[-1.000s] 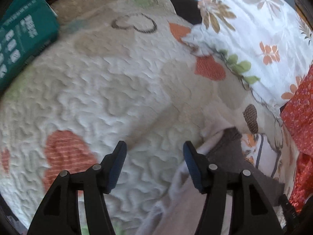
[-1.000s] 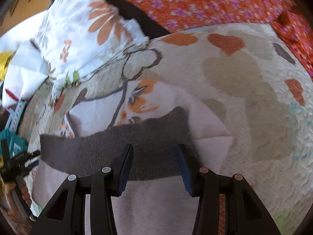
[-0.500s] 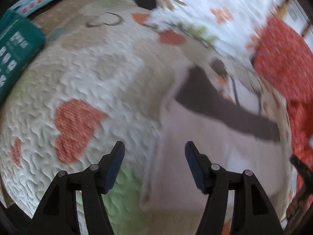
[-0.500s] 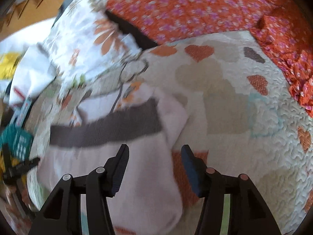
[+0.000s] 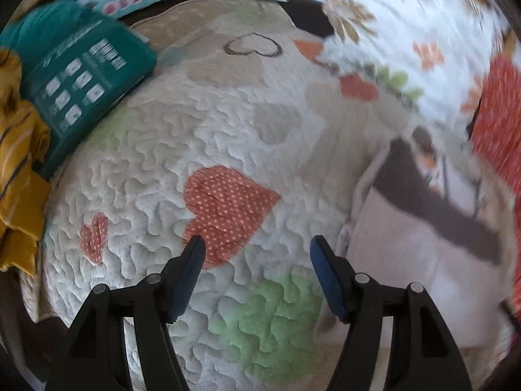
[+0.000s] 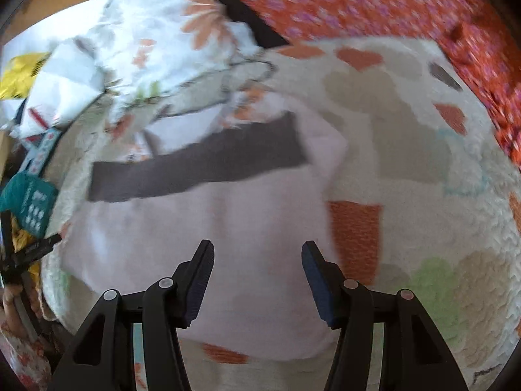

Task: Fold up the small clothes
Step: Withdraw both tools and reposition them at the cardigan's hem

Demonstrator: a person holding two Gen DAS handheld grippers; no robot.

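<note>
A small pale pink garment (image 6: 228,228) with a dark grey band (image 6: 195,169) lies flat on the heart-patterned quilt (image 5: 195,130). In the left wrist view the garment (image 5: 423,254) is off to the right, blurred. My left gripper (image 5: 256,242) hovers over bare quilt to the left of the garment's edge; its jaws are opening and nothing is between them. My right gripper (image 6: 258,246) hangs above the garment's pink lower part, open, with the cloth below its fingers and not pinched.
A teal package (image 5: 81,81) and a mustard yellow cloth (image 5: 19,179) lie at the quilt's left edge. A white floral pillow (image 5: 407,32) sits at the back, with orange flowered fabric (image 6: 374,3) beyond and to the right.
Both grippers have drawn back from the garment and their jaws stand wider. The left one has swung left onto bare quilt. The right one has moved from the grey band to the pink part.
</note>
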